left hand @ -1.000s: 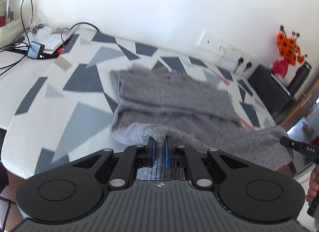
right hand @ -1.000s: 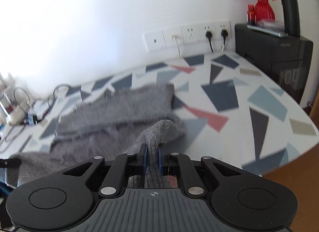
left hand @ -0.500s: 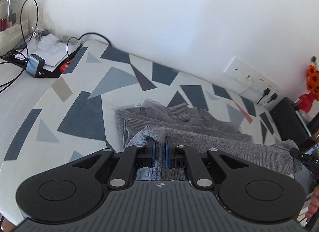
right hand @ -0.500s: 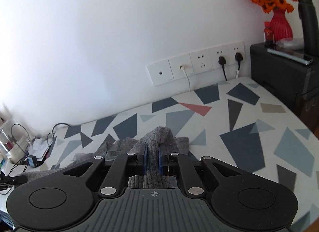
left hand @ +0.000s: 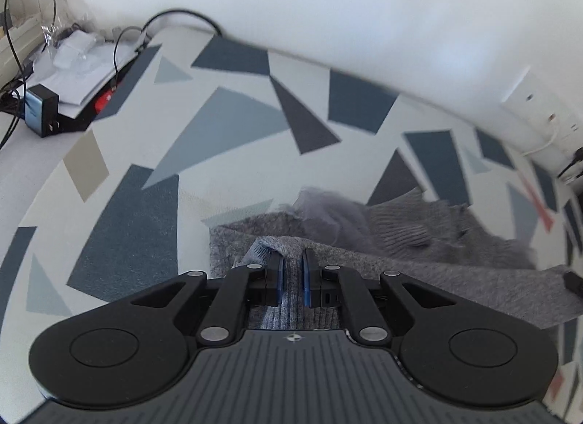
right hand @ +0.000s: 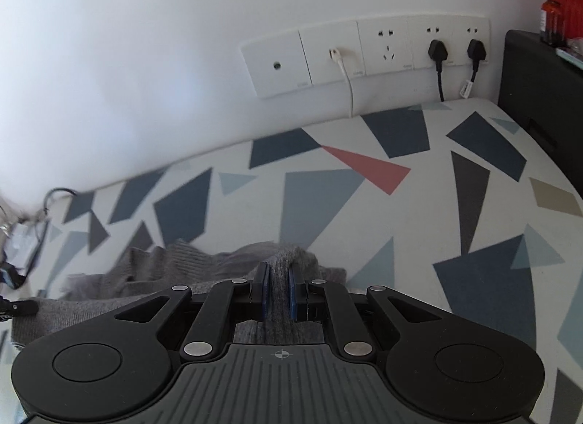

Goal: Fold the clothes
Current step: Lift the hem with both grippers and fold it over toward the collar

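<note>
Left gripper [left hand: 292, 274] and right gripper [right hand: 278, 287] each pinch the grey knitted sweater [left hand: 419, 238] over the triangle-patterned bedsheet [left hand: 226, 125].

Right claw [right hand: 278, 291] pinches grey sweater [right hand: 204, 263] above patterned table [right hand: 419, 212].

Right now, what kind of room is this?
Probably a room in someone's home. A grey sweater lies on a table with a patterned cloth, and wall sockets with plugs sit behind it.
</note>
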